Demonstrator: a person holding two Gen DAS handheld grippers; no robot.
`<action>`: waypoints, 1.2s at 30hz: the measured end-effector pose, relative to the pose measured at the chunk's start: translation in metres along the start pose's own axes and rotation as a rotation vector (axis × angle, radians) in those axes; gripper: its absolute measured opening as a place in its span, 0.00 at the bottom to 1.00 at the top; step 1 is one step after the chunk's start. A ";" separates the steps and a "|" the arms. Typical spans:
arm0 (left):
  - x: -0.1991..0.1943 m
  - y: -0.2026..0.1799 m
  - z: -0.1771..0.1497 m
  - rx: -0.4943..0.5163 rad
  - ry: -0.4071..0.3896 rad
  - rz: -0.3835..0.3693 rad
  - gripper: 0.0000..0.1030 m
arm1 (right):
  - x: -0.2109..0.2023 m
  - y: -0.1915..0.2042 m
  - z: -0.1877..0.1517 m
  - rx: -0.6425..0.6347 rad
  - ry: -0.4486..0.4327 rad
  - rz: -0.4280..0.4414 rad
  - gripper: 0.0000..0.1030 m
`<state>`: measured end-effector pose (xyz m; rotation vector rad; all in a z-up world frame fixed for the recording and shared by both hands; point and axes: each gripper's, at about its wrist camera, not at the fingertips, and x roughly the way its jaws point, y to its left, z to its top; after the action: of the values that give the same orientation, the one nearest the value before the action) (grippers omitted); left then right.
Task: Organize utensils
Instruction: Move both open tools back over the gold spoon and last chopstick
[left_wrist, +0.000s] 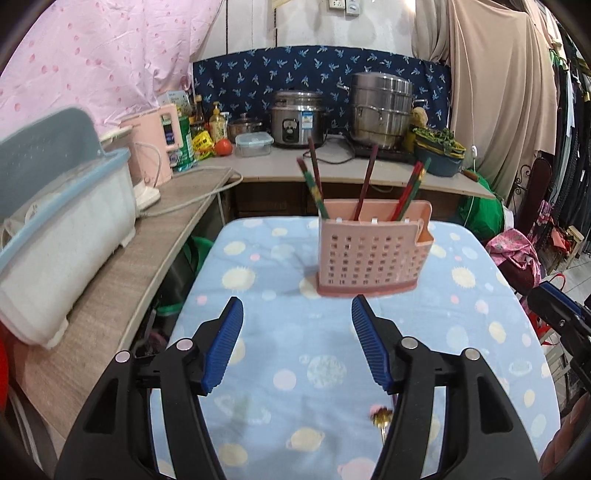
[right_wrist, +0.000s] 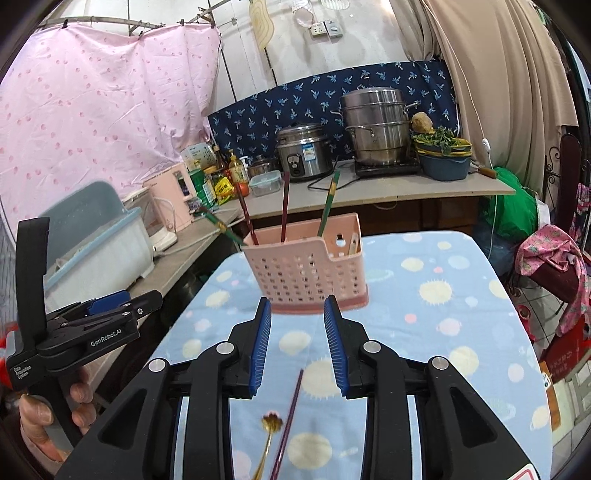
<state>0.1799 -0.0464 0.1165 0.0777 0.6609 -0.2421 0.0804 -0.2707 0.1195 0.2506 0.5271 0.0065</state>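
Note:
A pink perforated utensil holder (left_wrist: 373, 254) (right_wrist: 308, 269) stands upright on the blue patterned tablecloth (left_wrist: 280, 332) (right_wrist: 424, 314), with several chopsticks (left_wrist: 365, 184) (right_wrist: 284, 206) leaning in it. On the cloth in front of it lie a gold spoon (right_wrist: 271, 424) (left_wrist: 382, 417) and a single dark chopstick (right_wrist: 291, 410). My left gripper (left_wrist: 295, 306) hovers open just short of the holder, with nothing between its fingers. My right gripper (right_wrist: 297, 306) is open with a narrower gap, above the spoon and the loose chopstick and apart from them.
A wooden counter (left_wrist: 110, 295) runs along the left, bearing a white bin with a blue lid (left_wrist: 62, 236) and a pink kettle (left_wrist: 155, 147). The back counter holds a rice cooker (left_wrist: 295, 118), a steamer pot (left_wrist: 380, 107) and a blue basin (left_wrist: 439, 155). A hand (right_wrist: 48, 417) holds the left gripper.

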 end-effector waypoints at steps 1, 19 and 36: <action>-0.002 -0.001 -0.008 0.000 0.007 0.005 0.56 | -0.003 0.001 -0.006 -0.001 0.007 -0.001 0.29; -0.009 -0.009 -0.123 0.015 0.134 0.007 0.56 | -0.018 0.020 -0.146 -0.016 0.198 -0.028 0.29; 0.003 -0.014 -0.182 0.010 0.259 -0.012 0.56 | 0.000 0.038 -0.204 -0.018 0.295 -0.004 0.29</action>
<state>0.0698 -0.0341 -0.0284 0.1159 0.9181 -0.2489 -0.0192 -0.1860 -0.0417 0.2327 0.8210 0.0450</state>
